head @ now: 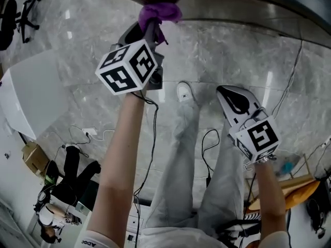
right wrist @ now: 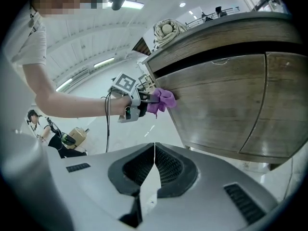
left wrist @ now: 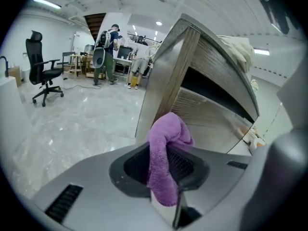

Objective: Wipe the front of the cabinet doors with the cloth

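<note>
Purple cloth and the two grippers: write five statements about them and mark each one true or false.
1. The left gripper is shut on the cloth. True.
2. The cloth is green. False: it is purple.
3. The right gripper holds a second cloth. False: its jaws are together with nothing between them.
4. The cloth is held at the edge of the wooden cabinet. True.
5. The right gripper presses on the cabinet. False: it hangs clear of it.
</note>
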{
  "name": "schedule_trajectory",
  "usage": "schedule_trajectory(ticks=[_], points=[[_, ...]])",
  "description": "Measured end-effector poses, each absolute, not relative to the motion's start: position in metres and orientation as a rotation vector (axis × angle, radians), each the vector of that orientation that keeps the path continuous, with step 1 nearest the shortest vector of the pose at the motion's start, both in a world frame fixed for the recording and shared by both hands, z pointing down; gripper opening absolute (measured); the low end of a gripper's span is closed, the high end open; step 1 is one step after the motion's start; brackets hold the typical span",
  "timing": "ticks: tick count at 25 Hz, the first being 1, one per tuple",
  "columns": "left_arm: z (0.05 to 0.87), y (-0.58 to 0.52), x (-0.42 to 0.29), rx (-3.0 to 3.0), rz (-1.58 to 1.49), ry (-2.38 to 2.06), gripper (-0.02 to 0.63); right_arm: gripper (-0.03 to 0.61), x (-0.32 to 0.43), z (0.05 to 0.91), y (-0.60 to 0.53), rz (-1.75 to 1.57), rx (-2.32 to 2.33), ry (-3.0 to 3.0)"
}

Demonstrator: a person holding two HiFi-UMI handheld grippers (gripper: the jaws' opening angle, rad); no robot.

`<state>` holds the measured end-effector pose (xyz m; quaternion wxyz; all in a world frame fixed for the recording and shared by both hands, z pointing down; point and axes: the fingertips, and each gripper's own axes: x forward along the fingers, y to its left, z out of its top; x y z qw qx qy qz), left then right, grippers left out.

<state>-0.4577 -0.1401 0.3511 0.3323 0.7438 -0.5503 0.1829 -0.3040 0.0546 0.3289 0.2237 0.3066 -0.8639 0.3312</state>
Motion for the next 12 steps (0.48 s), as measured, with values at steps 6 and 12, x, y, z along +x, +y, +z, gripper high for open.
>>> schedule_trajectory(ticks=[6,12], points=[[0.361,-0.111,-0.408,1.925,0.481,-1.431,0.086,0.027,-0.260,0.334,0.063,0.920,0.832,-2.392],[0.375,-0.082,-0.294,1.979,0.490,-1.297,0.086,0.028,-0.199,0.336,0.083,0.911,0.780,-2.378]])
